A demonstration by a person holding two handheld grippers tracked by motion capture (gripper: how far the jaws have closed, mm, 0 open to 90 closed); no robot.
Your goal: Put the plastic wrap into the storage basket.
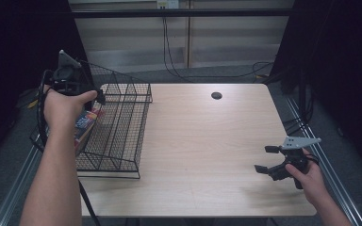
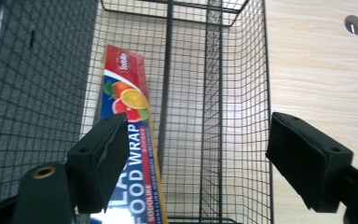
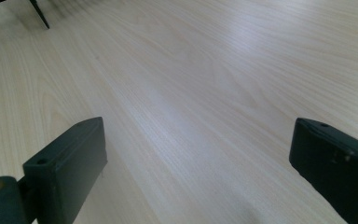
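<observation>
2 grippers are in play, and both stand with jaws spread wide and nothing between them. The left gripper hangs above the wire basket at the table's left end, looking down into it; in the left gripper view its jaws straddle the basket's middle divider, 1 jaw over the box, the other over the basket's far wall by the bare wood. The right gripper is held low over the bare right part of the wooden table, well apart from the basket.

The likely object of interest is the food wrap box, lying flat along the floor of the basket's left compartment, close beside the outer mesh wall. It looks like a long, narrow carton: probably light, fairly stiff along its length, yet easy to dent across its thin walls, with a glossy printed skin that may slip. A hold across the narrow width near mid-length seems best, so it lifts level. The mesh wall and divider leave little room for the jaws, so snagging on wire is the risk.
</observation>
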